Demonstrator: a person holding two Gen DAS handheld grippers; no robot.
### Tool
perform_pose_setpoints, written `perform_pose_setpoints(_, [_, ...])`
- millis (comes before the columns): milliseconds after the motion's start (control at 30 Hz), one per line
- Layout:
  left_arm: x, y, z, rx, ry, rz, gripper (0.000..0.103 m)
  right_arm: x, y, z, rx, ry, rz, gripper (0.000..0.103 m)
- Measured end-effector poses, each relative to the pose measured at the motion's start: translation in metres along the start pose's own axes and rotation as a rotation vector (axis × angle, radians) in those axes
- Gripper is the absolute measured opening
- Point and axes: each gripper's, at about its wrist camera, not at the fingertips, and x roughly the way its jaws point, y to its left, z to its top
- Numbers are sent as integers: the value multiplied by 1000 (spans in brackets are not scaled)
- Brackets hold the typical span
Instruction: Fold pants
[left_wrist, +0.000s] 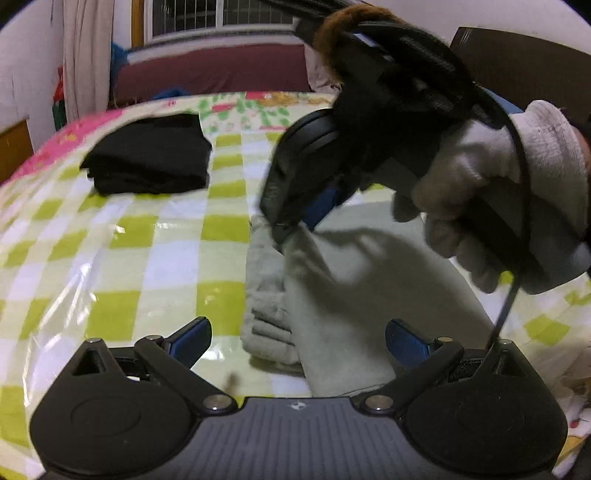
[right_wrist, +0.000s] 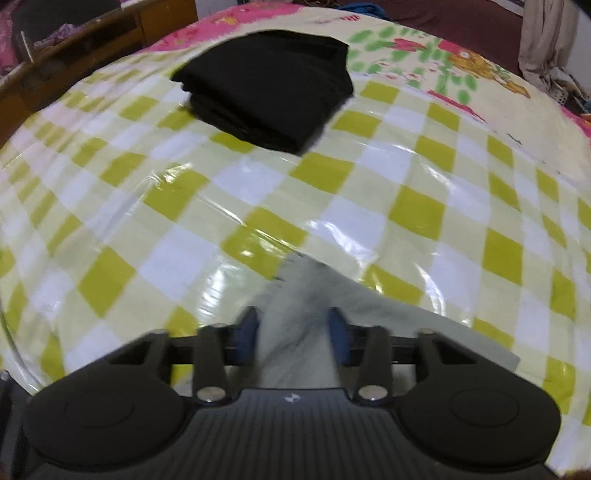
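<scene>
Light grey pants (left_wrist: 351, 295) lie folded lengthwise on the bed, with a rolled, ribbed edge along their left side. In the left wrist view my left gripper (left_wrist: 299, 339) hovers over their near end, jaws wide apart and gripping nothing. A hand in a grey glove (left_wrist: 498, 203) holds my right gripper (left_wrist: 279, 230), which points down and pinches the far corner of the pants. The right wrist view shows grey cloth (right_wrist: 295, 314) filling the gap in my right gripper (right_wrist: 293, 334), bunched and pulled up in a peak.
A folded black garment (left_wrist: 147, 158) (right_wrist: 269, 88) lies farther back on the bed. The green-and-white checked cover (left_wrist: 110, 258) is under glossy clear plastic. A maroon headboard (left_wrist: 207, 70) and window stand behind; wooden furniture (right_wrist: 74, 44) borders the bed's far left side.
</scene>
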Motion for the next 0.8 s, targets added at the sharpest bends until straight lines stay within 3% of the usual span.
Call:
perform_pose_setpoints(100, [-4, -3, 4, 6, -35, -10, 103, -17, -17, -4, 51, -22, 47, 6])
perform_pose_setpoints(300, [3, -21, 12, 81, -48, -22, 103, -50, -41, -7, 155, -83, 136, 6])
perform_pose_setpoints(333, [9, -25, 11, 104, -30, -16, 99, -53, -44, -6, 172, -90, 147, 6])
perform_pose_setpoints(433, [23, -34, 8, 140, 65, -60, 49, -62, -51, -5, 204, -111, 172, 6])
perform_pose_setpoints(467, [27, -33, 7, 128, 91, -75, 41, -65, -53, -4, 216, -114, 187, 6])
perform_pose_setpoints(567, [24, -24, 11, 82, 101, -120, 29, -75, -55, -3, 217, -130, 199, 6])
perform_pose_setpoints(800, [18, 27, 34, -45, 57, -134, 28, -61, -46, 28, 205, -159, 195, 6])
